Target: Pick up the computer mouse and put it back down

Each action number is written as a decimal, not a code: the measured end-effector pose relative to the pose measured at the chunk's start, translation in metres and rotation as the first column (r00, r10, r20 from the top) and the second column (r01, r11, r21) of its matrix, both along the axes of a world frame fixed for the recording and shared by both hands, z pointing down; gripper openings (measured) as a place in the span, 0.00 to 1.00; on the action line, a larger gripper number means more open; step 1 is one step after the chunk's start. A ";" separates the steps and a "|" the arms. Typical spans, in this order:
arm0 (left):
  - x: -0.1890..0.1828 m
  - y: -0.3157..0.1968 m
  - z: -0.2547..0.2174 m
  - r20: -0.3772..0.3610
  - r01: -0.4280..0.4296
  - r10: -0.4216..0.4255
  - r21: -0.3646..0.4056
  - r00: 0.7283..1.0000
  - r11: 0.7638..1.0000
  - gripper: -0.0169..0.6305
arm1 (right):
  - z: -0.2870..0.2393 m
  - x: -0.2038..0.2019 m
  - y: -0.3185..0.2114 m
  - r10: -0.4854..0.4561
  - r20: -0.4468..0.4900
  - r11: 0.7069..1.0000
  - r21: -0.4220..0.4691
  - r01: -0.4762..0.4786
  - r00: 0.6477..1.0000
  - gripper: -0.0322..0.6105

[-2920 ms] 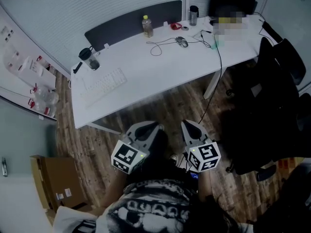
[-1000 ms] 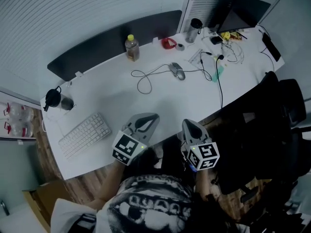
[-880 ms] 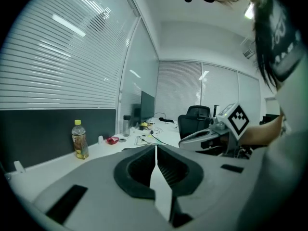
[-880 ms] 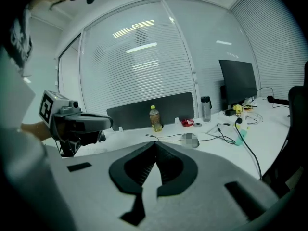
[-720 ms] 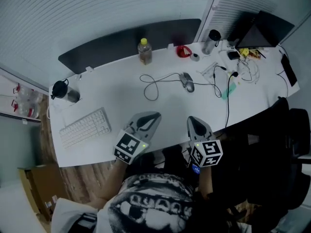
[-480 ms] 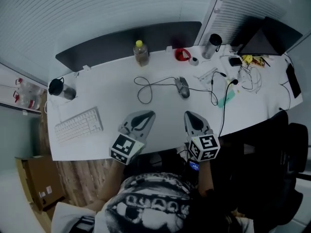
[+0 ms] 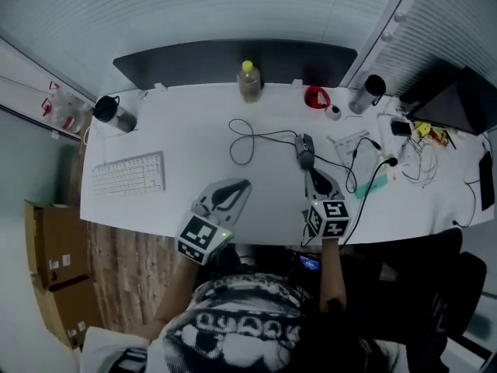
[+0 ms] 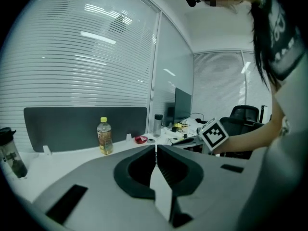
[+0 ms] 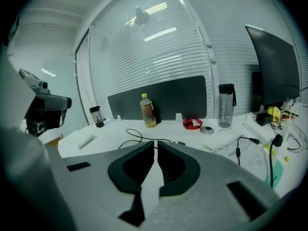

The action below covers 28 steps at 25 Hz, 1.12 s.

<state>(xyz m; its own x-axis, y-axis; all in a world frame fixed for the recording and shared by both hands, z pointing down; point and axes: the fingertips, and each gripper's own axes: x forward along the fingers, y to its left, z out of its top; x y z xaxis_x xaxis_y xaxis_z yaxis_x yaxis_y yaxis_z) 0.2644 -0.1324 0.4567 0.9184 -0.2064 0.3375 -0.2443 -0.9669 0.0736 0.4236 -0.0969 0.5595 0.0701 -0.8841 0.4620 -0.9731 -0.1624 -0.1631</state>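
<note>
- Left gripper (image 7: 238, 186), lower centre: jaws pressed together, empty.
- Right gripper (image 7: 314, 176), to its right: jaws closed, nothing between them.
- Computer mouse (image 7: 304, 151) on the white desk (image 7: 186, 138), mid-frame, just beyond the right gripper's tips.
- Drink bottle (image 7: 248, 81), top centre.

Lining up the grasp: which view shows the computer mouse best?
The head view: the computer mouse shows from above on the desk, just beyond the right gripper. The right gripper view's own jaws hide nearly all of it; the left gripper view doesn't show it.

White desk (image 7: 194, 134) on wooden floor (image 7: 116, 266), blinds (image 7: 194, 6) behind
</note>
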 end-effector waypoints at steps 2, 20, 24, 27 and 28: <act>0.000 -0.002 0.000 -0.001 0.023 -0.023 0.002 1.000 1.000 0.04 | 0.010 0.012 -0.012 0.000 -0.004 1.000 -0.010 0.000 1.000 0.09; -0.028 -0.024 0.014 0.049 0.193 -0.193 -0.008 0.980 0.981 0.04 | 0.122 0.053 -0.093 -0.006 -0.010 0.972 -0.237 0.004 1.000 0.63; -0.040 -0.026 0.014 0.056 0.219 -0.218 -0.004 0.974 0.976 0.04 | 0.133 0.054 -0.092 0.008 -0.072 0.957 -0.287 -0.028 0.997 0.60; -0.050 -0.028 0.013 0.059 0.237 -0.237 0.004 0.970 0.971 0.04 | 0.134 0.057 -0.091 0.024 -0.118 0.953 -0.296 -0.058 0.993 0.54; -0.054 -0.029 0.012 0.059 0.242 -0.242 0.007 0.968 0.970 0.04 | 0.133 0.058 -0.091 0.028 -0.123 0.954 -0.294 -0.063 0.992 0.53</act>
